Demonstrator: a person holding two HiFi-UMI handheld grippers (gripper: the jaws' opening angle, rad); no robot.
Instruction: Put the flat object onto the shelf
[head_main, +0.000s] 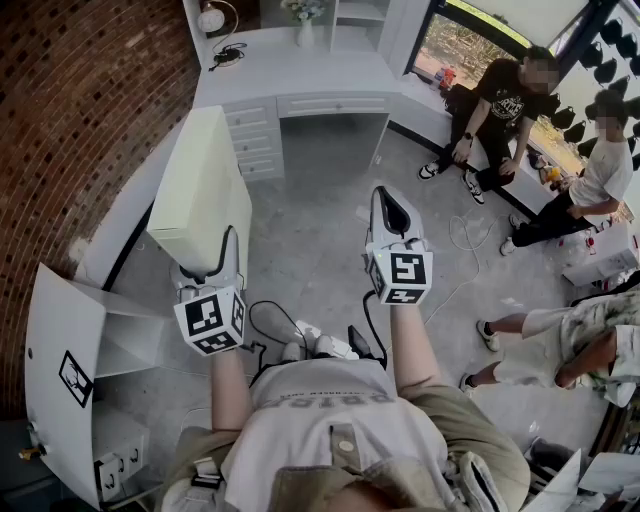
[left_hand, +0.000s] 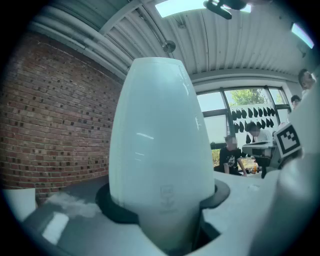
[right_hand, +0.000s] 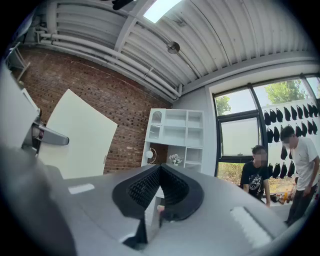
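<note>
The flat object is a large pale cream board, held upright above the floor at the left. My left gripper is shut on its lower edge. In the left gripper view the board fills the middle, with the left gripper clamping its base. My right gripper hangs beside it in mid-air, shut and empty. The right gripper view shows the right gripper with its jaws together, the board at the left, and a tall white shelf unit beyond. Another white shelf unit stands at the lower left.
A white desk with drawers stands against the far wall, next to a brick wall. Several people sit or stand at the right. Cables lie on the floor near my feet.
</note>
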